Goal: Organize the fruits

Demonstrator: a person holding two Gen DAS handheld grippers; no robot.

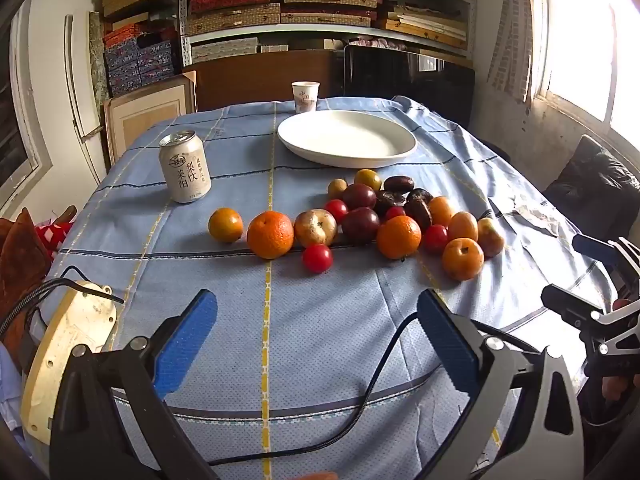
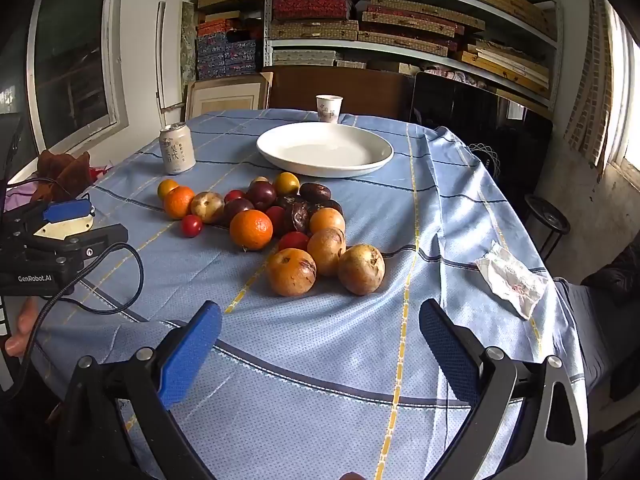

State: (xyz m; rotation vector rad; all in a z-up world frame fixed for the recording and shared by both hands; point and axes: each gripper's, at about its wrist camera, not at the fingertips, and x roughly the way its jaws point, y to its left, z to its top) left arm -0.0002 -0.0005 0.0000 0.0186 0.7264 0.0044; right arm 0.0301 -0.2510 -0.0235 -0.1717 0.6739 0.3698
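Blue checked tablecloth [image 2: 440, 208] below box-stacked shelves [image 2: 400, 12]

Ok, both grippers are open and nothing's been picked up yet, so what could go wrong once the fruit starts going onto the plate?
1. The fruit pile is tightly packed and round; pulling one piece may set neighbours rolling, possibly off the tablecloth.
2. The small red tomatoes look soft; the left gripper or right gripper could bruise them.
3. The drink can stands left of the plate; a reaching left gripper might tip it.
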